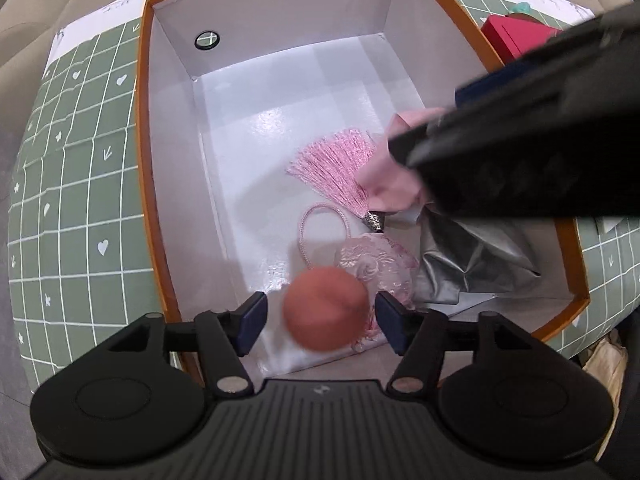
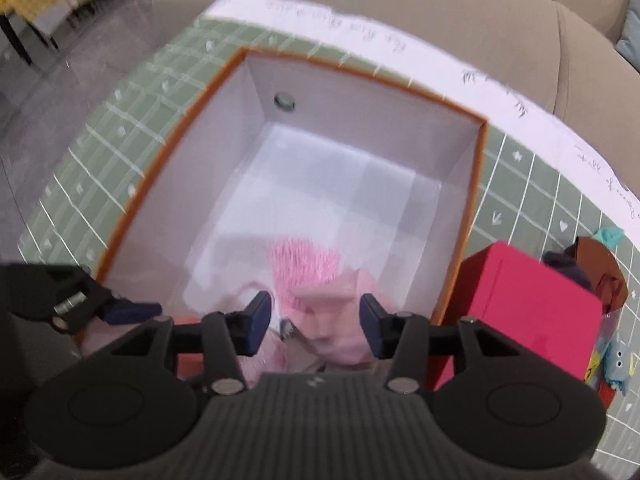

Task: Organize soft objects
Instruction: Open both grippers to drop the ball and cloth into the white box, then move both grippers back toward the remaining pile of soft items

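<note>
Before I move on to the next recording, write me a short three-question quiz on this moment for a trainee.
1. True or false: the orange ball sits between the left gripper pads with a gap on each side.
2. Which lies inside the orange-rimmed box? A) the pink tassel B) the red box C) both
3. Fill in: the right gripper hangs over a pink ____.

Key
1. True: the blurred ball is framed by both pads, neither visibly pressing it.
2. A: the tassel lies on the box floor; the red box stands outside, on the green mat.
3. Cloth: it lies between the parted pads.
</note>
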`<move>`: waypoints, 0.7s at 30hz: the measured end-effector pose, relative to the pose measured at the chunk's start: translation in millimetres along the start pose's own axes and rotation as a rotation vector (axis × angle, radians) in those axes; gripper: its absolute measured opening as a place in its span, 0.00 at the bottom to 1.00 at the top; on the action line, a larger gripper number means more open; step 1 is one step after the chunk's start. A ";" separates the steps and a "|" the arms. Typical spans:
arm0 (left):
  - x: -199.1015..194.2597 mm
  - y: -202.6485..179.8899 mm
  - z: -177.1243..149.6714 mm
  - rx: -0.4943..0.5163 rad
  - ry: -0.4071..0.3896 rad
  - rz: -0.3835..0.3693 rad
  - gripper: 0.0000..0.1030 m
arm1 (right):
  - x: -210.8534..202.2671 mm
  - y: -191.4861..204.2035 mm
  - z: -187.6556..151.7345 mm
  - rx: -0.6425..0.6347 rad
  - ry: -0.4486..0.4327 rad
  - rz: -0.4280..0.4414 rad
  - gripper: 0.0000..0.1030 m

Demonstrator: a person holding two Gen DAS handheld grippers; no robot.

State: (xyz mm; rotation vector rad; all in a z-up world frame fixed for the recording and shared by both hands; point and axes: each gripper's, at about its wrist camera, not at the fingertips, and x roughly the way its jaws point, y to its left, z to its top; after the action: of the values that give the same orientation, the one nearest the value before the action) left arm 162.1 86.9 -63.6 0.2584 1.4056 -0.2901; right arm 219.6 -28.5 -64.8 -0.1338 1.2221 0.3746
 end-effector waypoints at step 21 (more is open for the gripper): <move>-18.6 6.0 2.7 -0.055 -0.069 0.040 0.71 | -39.8 -16.8 -9.4 -0.077 -0.126 0.111 0.47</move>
State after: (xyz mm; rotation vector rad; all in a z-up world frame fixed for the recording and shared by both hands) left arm 164.1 92.4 -44.8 0.2290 1.3368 -0.2251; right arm 205.6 -55.3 -32.5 -0.1071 1.0934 0.5192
